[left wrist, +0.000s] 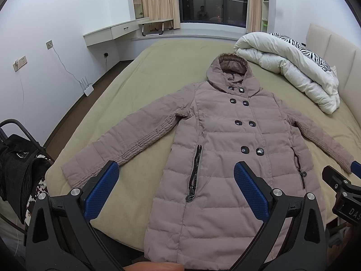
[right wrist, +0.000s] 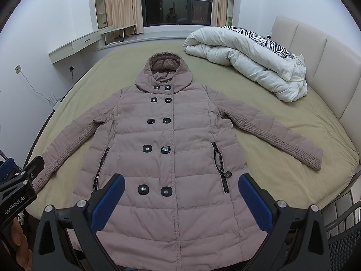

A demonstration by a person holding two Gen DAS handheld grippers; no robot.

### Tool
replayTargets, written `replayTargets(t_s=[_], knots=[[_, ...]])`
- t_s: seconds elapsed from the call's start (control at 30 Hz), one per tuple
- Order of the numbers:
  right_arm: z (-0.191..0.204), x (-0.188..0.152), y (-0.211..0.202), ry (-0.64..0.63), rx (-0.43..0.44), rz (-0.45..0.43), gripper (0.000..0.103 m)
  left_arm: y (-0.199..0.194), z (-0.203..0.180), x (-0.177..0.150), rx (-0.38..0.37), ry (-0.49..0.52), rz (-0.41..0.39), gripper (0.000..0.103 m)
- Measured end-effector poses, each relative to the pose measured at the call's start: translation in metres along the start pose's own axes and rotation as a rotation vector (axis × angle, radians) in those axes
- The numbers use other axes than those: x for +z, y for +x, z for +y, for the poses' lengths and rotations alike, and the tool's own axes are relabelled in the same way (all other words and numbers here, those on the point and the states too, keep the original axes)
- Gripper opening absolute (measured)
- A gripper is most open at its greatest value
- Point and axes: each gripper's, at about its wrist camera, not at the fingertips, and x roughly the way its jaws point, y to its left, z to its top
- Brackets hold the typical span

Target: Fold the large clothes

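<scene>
1. Below the coat's (left wrist: 216, 158) hem, the near bed (left wrist: 144, 85) edge hides behind both claws.
2. Only the right view shows the fifth row of buttons (right wrist: 166, 191) (lowest).
3. Beyond the coat's hood lies a duvet (right wrist: 248, 61).
4. Left gripper (left wrist: 176, 192) and right gripper (right wrist: 181, 201) hover wide apart over the flat coat's hem, holding nothing.

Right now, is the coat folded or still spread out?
Spread flat: the coat lies face up on the bed, both sleeves angled outward, hood flat, no fold made.

Mauve-taupe coat (right wrist: 171, 158) with black buttons, olive bedsheet (right wrist: 282, 117), zebra-striped pillow (right wrist: 266, 39)
</scene>
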Motion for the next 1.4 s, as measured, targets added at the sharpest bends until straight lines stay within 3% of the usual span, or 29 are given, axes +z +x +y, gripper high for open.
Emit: replayTargets(t_s=[1.1,1.27,1.4], knots=[[0.002,0.003,0.002,0.001,0.001,0.008,0.103,0.006,0.006,-0.007,0.014,-0.008,-0.001,0.103],[0.004,-0.006,0.009,0.004,0.016,0.017,0.103,0.015,0.024,-0.017,0.023,-0.024,-0.007,0.103],[0.003,-0.012,0.016,0.036,0.077,0.012,0.103,0.042,0.071,-0.040,0.029,-0.088,0.076,0.103]])
